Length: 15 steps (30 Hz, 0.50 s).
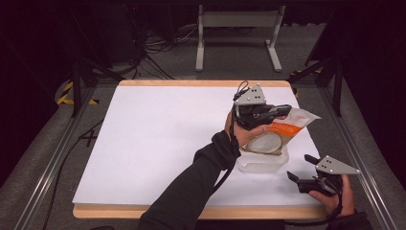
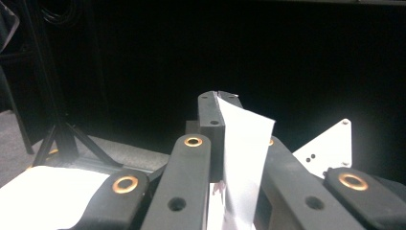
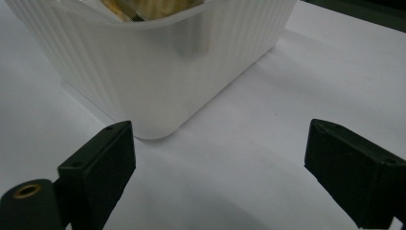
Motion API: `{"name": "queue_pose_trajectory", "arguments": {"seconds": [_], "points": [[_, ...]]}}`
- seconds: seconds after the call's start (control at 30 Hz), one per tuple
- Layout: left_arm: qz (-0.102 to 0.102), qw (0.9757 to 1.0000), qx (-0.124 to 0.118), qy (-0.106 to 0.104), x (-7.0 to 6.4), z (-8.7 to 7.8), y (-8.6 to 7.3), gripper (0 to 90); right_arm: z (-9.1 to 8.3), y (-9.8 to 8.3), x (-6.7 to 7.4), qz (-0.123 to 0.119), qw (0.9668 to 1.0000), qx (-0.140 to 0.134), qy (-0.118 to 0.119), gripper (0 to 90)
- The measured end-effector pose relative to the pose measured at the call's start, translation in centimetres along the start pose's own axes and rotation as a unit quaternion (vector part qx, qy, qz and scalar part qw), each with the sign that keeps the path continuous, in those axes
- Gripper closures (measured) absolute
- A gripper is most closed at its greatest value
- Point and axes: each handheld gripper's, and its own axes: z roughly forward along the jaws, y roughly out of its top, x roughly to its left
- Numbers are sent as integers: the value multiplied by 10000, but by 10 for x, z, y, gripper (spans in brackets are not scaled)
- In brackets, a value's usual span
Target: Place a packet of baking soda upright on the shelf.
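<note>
The left gripper (image 1: 282, 111) pinches an orange-and-white plastic pouch (image 1: 287, 125) above the ribbed translucent plastic tub (image 1: 261, 163) near the white bench's (image 1: 158, 139) right edge; the right gripper's (image 1: 298, 170) jaws are spread.

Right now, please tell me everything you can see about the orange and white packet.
The packet is a flat pouch that looks like glossy plastic film, white with an orange band and a round clear window. It is held tilted above the translucent ribbed tub, its lower end at the tub's rim. The left claw is shut on its upper part; in the left gripper view a white flap sits pinched between the jaws. Its print is too small to read.
</note>
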Motion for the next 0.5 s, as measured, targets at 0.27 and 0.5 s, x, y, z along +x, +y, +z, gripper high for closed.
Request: {"name": "queue_pose_trajectory", "arguments": {"seconds": [0.27,0.5], "points": [[-204,9998,-31,-85,2,3,-20,900,0,0,0,7,10000,-12,-1,111],[-426,9990,-116,-114,7,-7,-38,900,1,1,1,-21,10000,27,7,111]]}}
